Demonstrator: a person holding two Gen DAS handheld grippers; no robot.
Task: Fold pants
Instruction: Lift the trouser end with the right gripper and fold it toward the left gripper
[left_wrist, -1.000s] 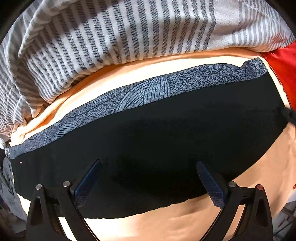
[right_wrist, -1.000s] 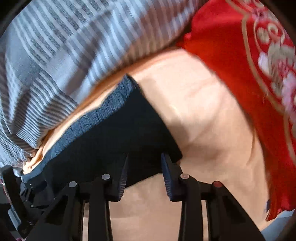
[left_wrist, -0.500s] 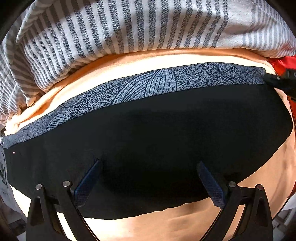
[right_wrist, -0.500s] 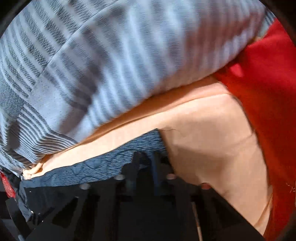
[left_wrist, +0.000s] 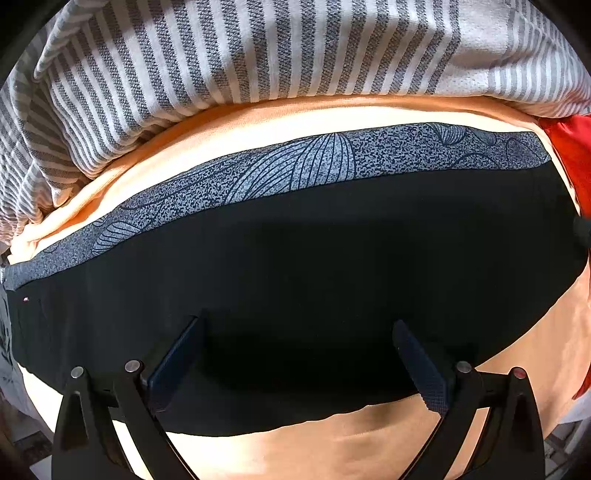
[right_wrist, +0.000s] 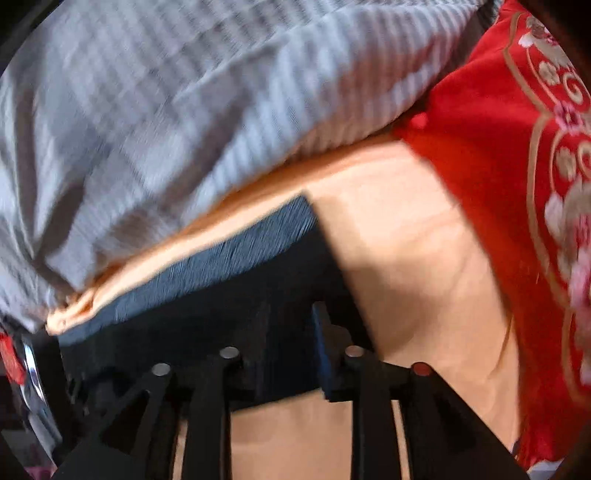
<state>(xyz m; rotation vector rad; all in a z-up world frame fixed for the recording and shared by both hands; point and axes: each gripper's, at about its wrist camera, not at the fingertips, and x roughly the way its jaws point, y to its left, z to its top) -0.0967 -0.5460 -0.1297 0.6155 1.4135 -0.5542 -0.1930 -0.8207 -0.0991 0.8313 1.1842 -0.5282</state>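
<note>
Black pants (left_wrist: 332, 266) with a grey patterned waistband (left_wrist: 314, 162) lie flat and folded on a peach sheet (left_wrist: 332, 450). My left gripper (left_wrist: 295, 354) is open wide, its fingers low over the near part of the black cloth, holding nothing. In the right wrist view, which is blurred, the pants' right end (right_wrist: 229, 306) and waistband corner (right_wrist: 258, 236) show. My right gripper (right_wrist: 291, 332) has its jaws partly closed over the cloth's right edge; whether they pinch it is unclear.
A grey-and-white striped blanket (left_wrist: 258, 55) is bunched behind the pants and also shows in the right wrist view (right_wrist: 184, 110). A red embroidered quilt (right_wrist: 517, 147) lies to the right. Bare peach sheet (right_wrist: 424, 277) lies between the pants and the quilt.
My right gripper dipped to the waistband corner with jaws nearly together, then pulled back; its jaws now stand slightly apart. The left gripper stayed open in place.
</note>
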